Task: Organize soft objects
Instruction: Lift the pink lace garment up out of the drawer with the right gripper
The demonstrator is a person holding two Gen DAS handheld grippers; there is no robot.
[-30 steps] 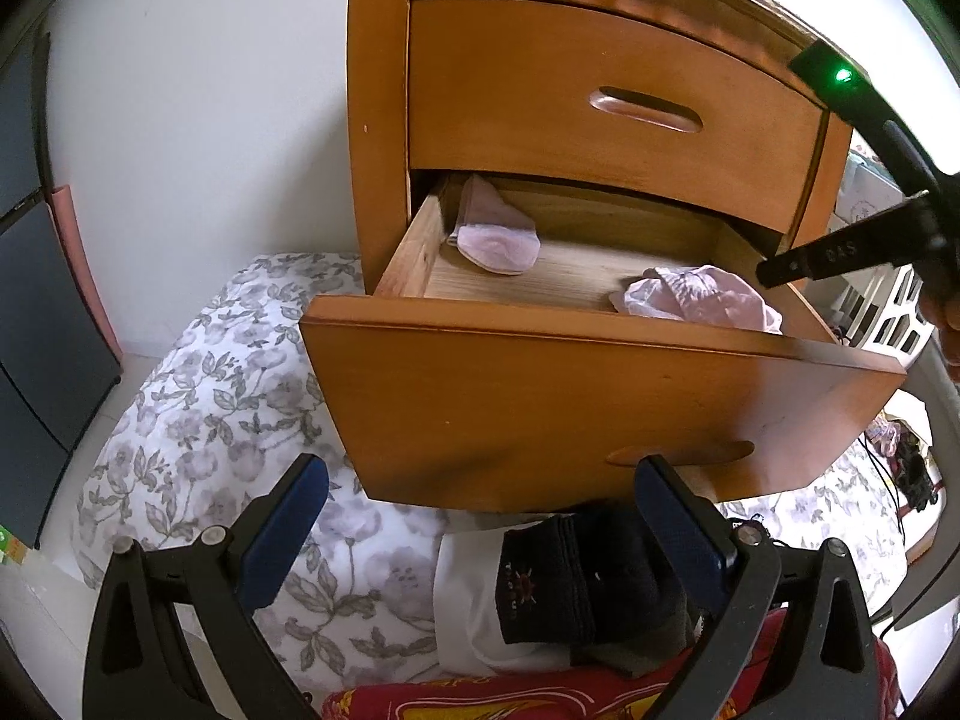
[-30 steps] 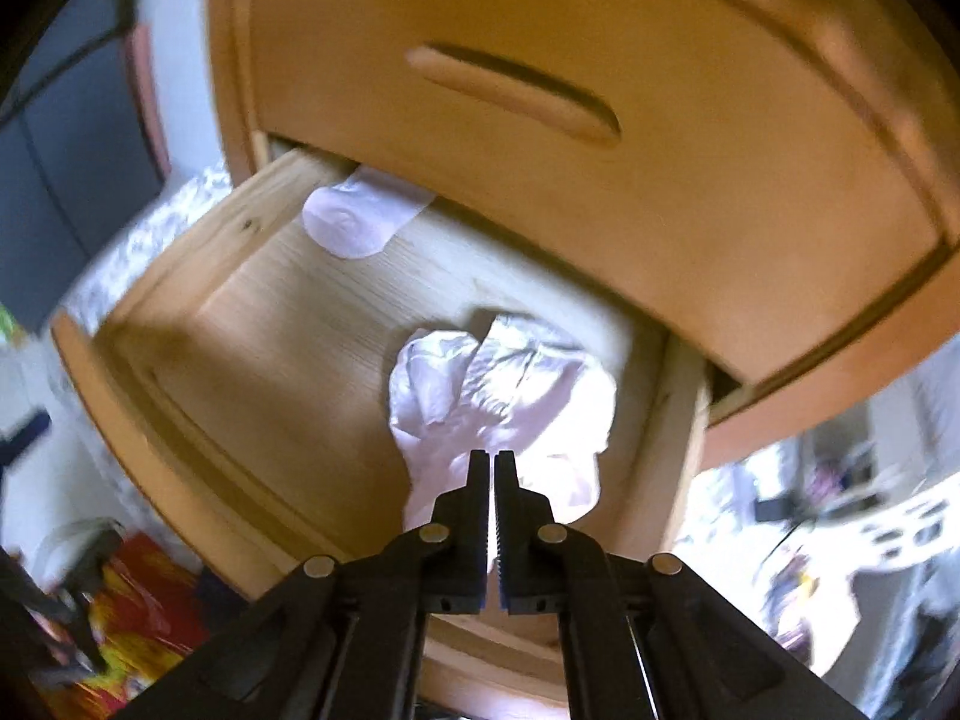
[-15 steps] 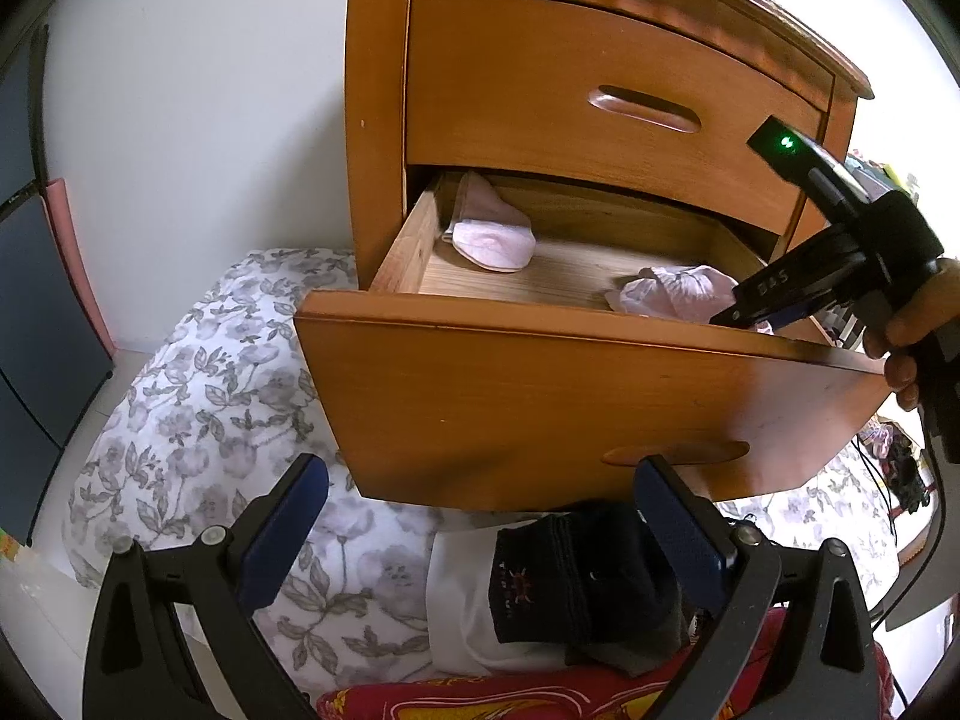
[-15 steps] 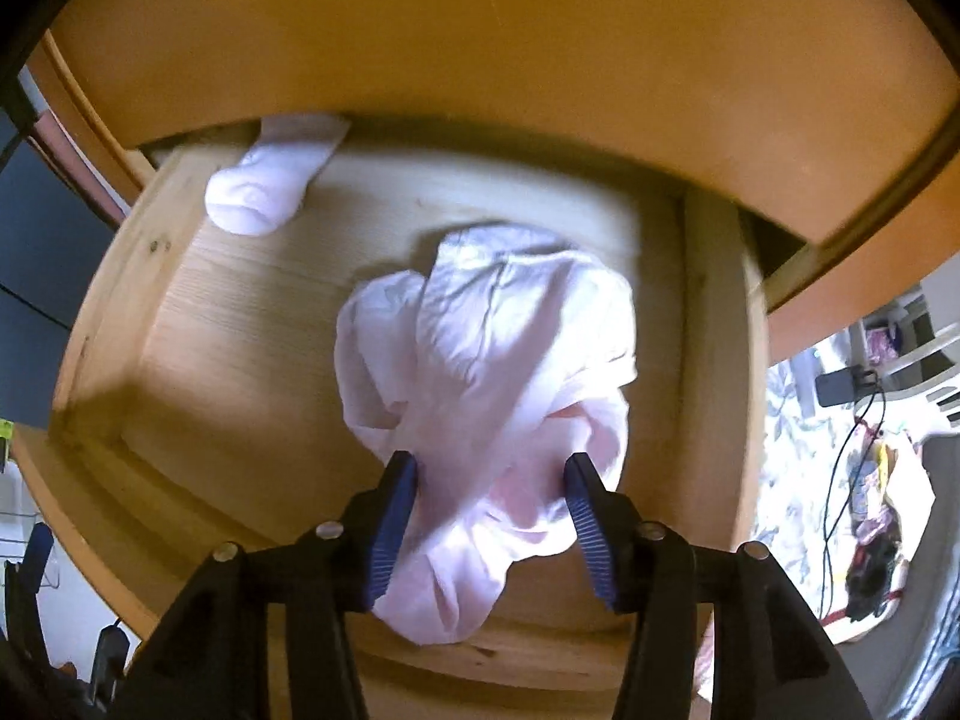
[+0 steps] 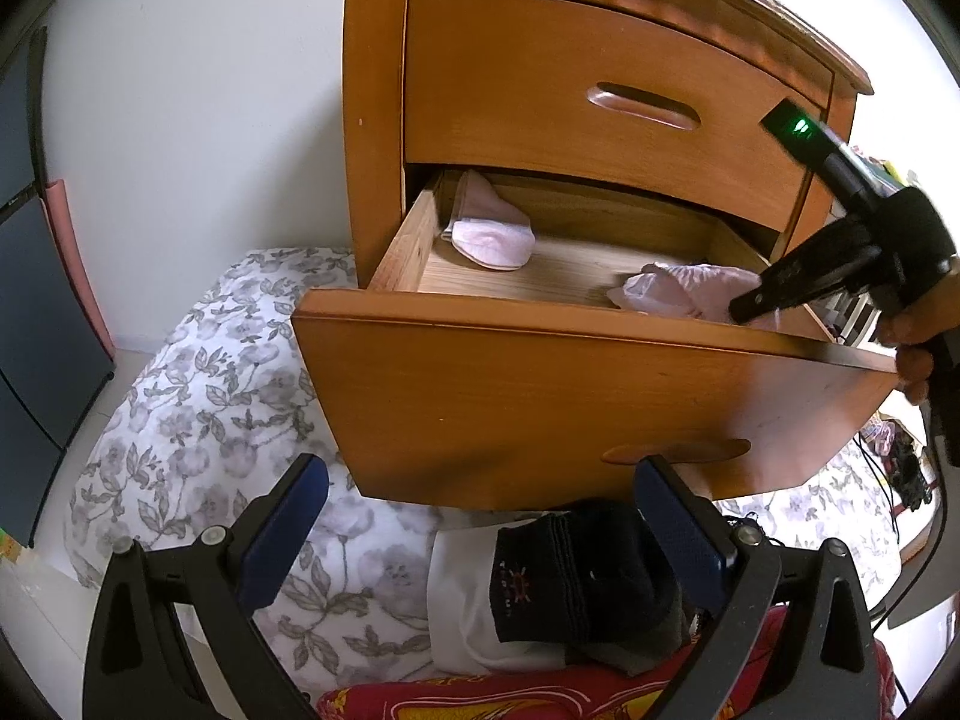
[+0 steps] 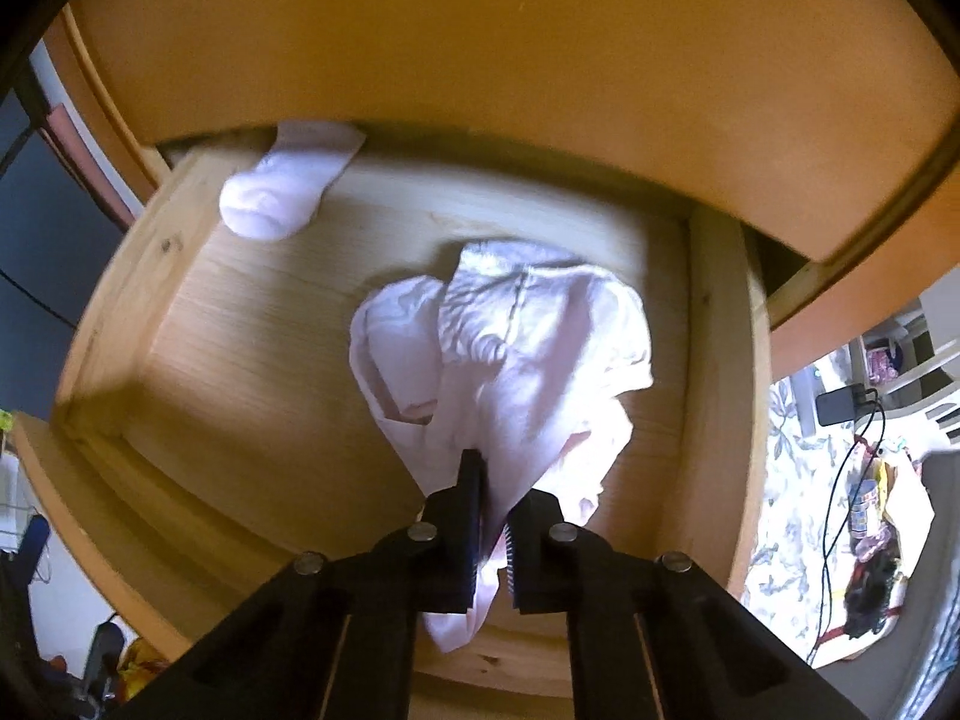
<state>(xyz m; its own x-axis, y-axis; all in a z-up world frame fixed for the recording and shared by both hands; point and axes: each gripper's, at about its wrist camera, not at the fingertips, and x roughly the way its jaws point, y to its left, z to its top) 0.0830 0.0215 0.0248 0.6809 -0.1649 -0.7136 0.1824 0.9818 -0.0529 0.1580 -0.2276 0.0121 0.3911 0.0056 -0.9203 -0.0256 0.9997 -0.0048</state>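
The nightstand's lower drawer stands pulled out. On its right side lies a crumpled pale pink garment, and my right gripper points down into the drawer with its jaws closing tight on a fold of the garment's near edge. A small pink sock rests in the back left corner. In the left wrist view the garment and the right gripper show over the drawer front. My left gripper hangs open and empty below the drawer, above a black sock.
The black sock lies on a white cloth over floral bedding, with a red fabric at the bottom edge. The upper drawer is closed. A hand holds the right gripper. Cables and clutter lie to the right.
The right gripper opened, sank into the drawer over the pink garment, then closed on its near fold. The left gripper stayed where it was.
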